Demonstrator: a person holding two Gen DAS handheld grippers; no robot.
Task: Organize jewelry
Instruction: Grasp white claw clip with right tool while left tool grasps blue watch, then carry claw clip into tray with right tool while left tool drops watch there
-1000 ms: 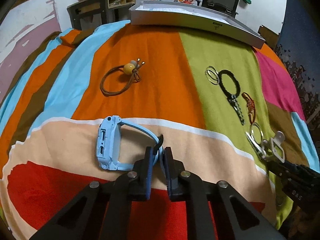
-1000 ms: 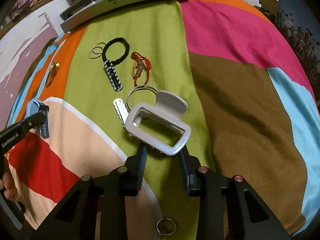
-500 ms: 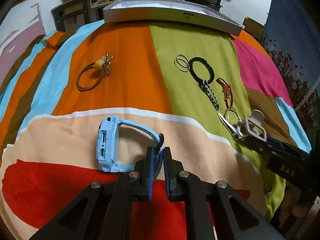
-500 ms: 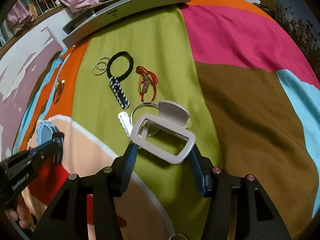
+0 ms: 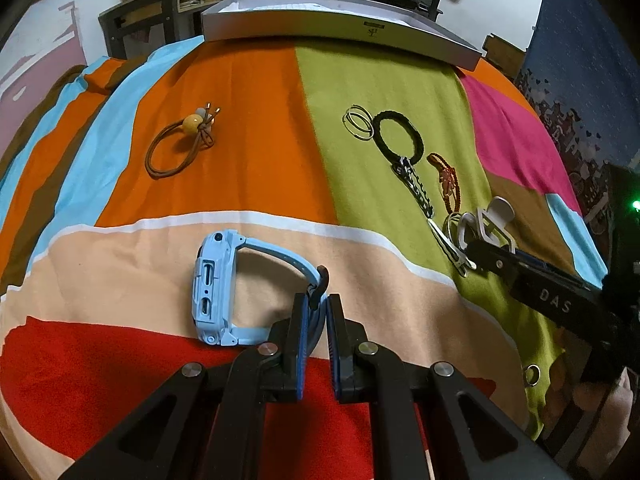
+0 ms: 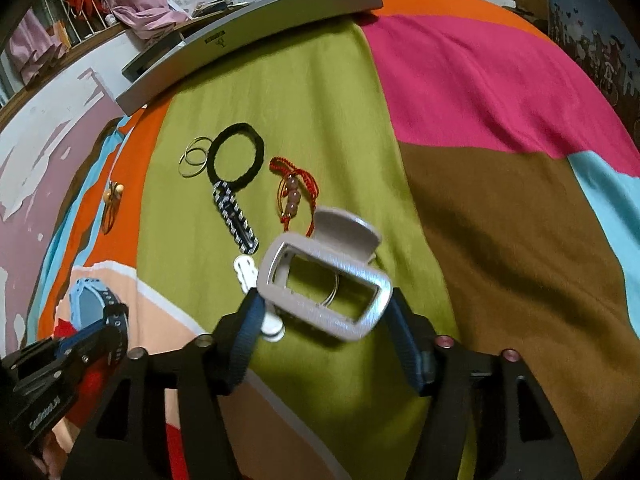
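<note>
A light blue watch (image 5: 216, 284) lies on its side on the striped cloth, and my left gripper (image 5: 316, 308) is shut on its strap. My right gripper (image 6: 324, 314) is shut on a grey hair claw clip (image 6: 324, 284), held slightly above the green stripe. Under the clip lie thin silver bangles (image 6: 332, 294) and a white barrette (image 6: 248, 274). Beyond them are a red cord bracelet (image 6: 292, 196), a black bracelet (image 6: 236, 160) with a striped clip, and silver rings (image 6: 194, 156). A brown hair tie (image 5: 180, 144) with a yellow bead rests on the orange stripe.
A long grey tray (image 5: 340, 28) stands at the far edge of the cloth. A small metal ring (image 5: 532, 374) lies near the front right corner. Behind the bed are a desk, a chair and a wall with posters. A hand shows at the lower right.
The right gripper has closed on the claw clip and raised it off the cloth. The left gripper's fingers have closed tighter on the watch strap.
</note>
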